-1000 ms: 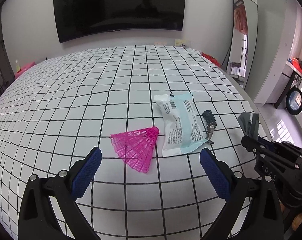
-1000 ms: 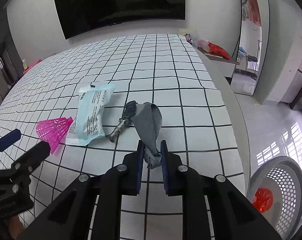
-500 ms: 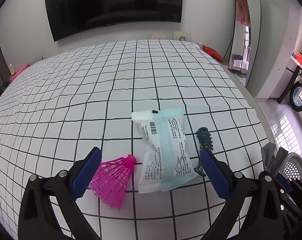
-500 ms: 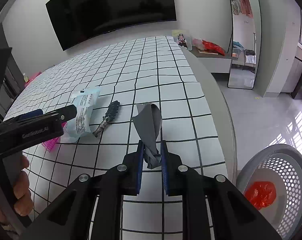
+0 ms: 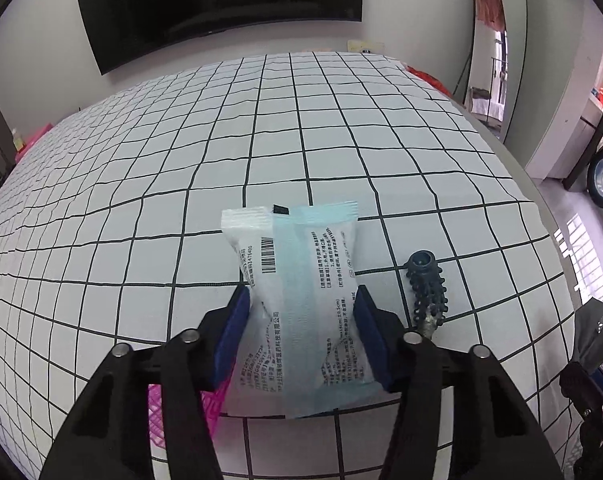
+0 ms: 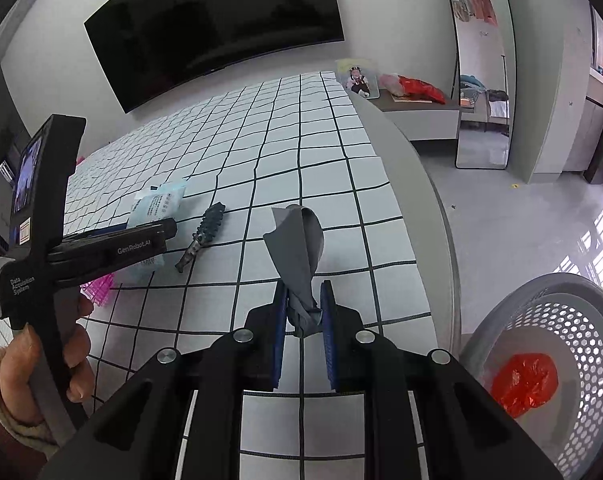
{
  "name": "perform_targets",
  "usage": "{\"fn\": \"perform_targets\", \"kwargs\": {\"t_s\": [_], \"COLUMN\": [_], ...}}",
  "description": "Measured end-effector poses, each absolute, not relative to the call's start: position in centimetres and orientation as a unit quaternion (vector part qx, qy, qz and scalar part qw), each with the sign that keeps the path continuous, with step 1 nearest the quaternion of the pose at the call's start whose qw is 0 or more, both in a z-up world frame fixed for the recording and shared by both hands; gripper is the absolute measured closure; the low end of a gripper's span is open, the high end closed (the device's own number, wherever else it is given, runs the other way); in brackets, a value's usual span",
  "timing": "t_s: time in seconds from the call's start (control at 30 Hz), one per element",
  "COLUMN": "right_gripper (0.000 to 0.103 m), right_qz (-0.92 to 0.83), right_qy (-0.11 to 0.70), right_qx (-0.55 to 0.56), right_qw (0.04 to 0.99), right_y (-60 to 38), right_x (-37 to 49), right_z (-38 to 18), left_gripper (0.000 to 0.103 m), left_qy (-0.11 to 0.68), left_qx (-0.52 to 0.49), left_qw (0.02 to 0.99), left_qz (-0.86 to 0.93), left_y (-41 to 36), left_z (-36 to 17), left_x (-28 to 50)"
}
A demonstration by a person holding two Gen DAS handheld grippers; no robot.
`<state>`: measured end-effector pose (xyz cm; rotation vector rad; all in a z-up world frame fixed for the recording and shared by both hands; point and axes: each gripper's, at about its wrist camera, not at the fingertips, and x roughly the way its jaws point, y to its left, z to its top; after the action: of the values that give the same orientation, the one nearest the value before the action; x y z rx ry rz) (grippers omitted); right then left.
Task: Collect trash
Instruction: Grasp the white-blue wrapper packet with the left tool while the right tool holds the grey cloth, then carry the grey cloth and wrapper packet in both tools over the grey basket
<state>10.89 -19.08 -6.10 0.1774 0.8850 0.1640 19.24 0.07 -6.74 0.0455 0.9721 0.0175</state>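
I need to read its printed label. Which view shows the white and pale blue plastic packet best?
The left wrist view: the white and pale blue plastic packet lies close and central between the left gripper fingers, barcode visible. The right wrist view shows it small, far and partly hidden.

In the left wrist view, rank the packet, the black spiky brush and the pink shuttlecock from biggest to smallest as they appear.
1. Packet, clearly largest, though it sits nearest the camera between the left hand-held gripper's fingers.
2. Brush.
Shuttlecock: unranked, since it is mostly hidden behind the gripper and only a small patch shows.
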Motion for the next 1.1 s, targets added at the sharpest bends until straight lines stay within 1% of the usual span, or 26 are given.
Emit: {"fn": "perform_targets", "kwargs": {"t_s": [0.13, 0.4, 0.6, 0.9, 1.1], "right_gripper": [0.087, 0.087, 0.087, 0.087, 0.087], "right_qz": [0.076, 0.057, 0.020, -0.051, -0.100], "right_qy": [0.425, 0.415, 0.406, 0.403, 0.405], "right_qx": [0.087, 0.092, 0.102, 0.110, 0.120], "right_qw": [0.898, 0.904, 0.908, 0.907, 0.901], "right_y": [-19.3, -20.4, -23.1, -28.2, -32.8], "right_x": [10.6, 8.6, 5.6, -0.5, -4.0], "right_z": [-5.8, -4.7, -3.7, -3.2, -3.7], "left_gripper": [0.054, 0.054, 0.055, 0.055, 0.055], "left_qy": [0.452, 0.419, 0.403, 0.379, 0.385], "left_qx": [0.028, 0.031, 0.028, 0.049, 0.057], "left_qw": [0.892, 0.907, 0.912, 0.912, 0.897], "left_qz": [0.002, -0.018, -0.067, -0.148, -0.209], "left_y": [-0.2, -0.4, -2.2, -8.4, -13.5], "left_z": [-5.8, -2.3, -0.1, 1.0, 0.4], "left_x": [18.7, 15.5, 11.2, 4.8, 2.2]}}
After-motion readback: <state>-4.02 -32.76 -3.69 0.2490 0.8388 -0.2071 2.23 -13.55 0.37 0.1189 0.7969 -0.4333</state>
